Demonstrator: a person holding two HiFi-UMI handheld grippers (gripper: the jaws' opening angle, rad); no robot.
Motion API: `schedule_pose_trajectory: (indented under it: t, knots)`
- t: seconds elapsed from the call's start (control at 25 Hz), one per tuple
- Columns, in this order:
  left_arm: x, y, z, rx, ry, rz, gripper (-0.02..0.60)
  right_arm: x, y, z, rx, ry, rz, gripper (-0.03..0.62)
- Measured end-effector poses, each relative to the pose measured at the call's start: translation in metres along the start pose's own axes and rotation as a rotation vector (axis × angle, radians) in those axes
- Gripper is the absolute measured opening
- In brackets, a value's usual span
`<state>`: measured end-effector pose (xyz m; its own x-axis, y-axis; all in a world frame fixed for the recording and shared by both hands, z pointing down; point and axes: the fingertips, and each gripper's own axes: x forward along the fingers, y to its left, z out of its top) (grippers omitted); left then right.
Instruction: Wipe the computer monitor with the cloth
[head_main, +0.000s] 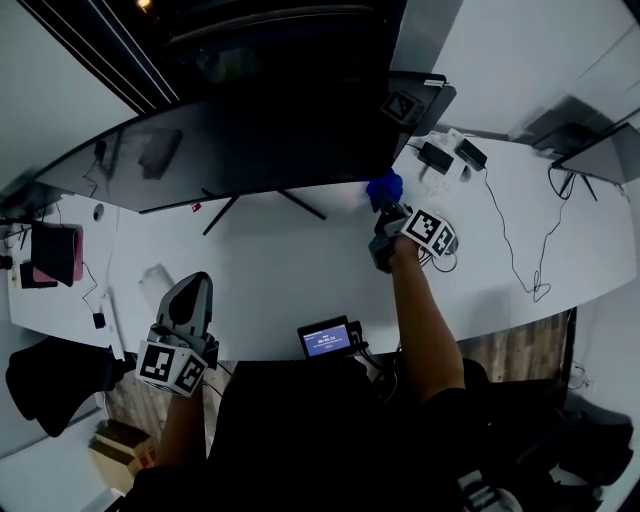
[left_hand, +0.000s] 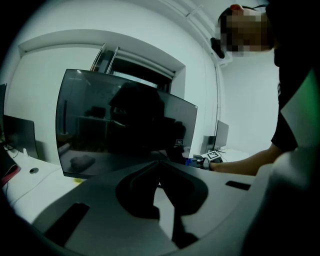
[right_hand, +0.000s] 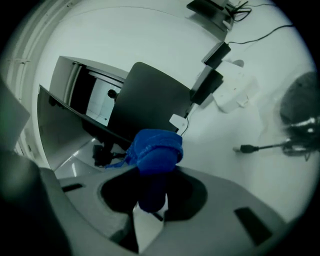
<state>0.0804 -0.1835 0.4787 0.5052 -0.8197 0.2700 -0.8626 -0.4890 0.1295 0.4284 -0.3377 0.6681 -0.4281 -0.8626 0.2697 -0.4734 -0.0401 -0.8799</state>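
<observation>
Right gripper (head_main: 384, 206): jaws clamped on a bunched blue cloth (head_main: 384, 187); the wad sticks out past the tips.
Left gripper (head_main: 194, 286): jaws together, nothing between them; it sits low at lower left of the head view, well apart from the work.
Cloth position: centre-right of the head view, at the lower right corner of the monitor (head_main: 250, 150). Contact with the glass cannot be confirmed.
Monitor: wide, curved, dark; stands on the white desk (head_main: 300, 270) across the upper half of the frame.
Risk 1: the wad is small, so a tilted gripper could put a hard jaw tip on the screen.
Risk 2: pressure at the far corner could rock the monitor on its stand.
Risk 3: the power strip (head_main: 441, 160) and cable (head_main: 519, 250) lie just right; a wide stroke may snag them.
Count: 2 grippers, 1 cloth, 1 curved monitor, 1 second screen (head_main: 605, 152) at the upper right edge, 1 power strip.
</observation>
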Motion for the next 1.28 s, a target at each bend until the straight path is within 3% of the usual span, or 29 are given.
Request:
schedule_pose_trajectory:
  t: [0.52, 0.88, 1.28]
  knots:
    - [0.004, 0.004, -0.006, -0.044, -0.022, -0.049, -0.006, 0.014, 0.013, -0.034, 0.214, -0.019, 0.001, 0.100]
    - [-0.007, 0.035, -0.003, -0.066, -0.055, -0.050, -0.005, 0.029, 0.035, -0.058, 0.074, 0.004, -0.027, 0.100]
    - [-0.041, 0.103, -0.018, -0.092, -0.054, -0.031, -0.006, 0.055, 0.061, -0.097, -0.034, 0.025, -0.067, 0.100]
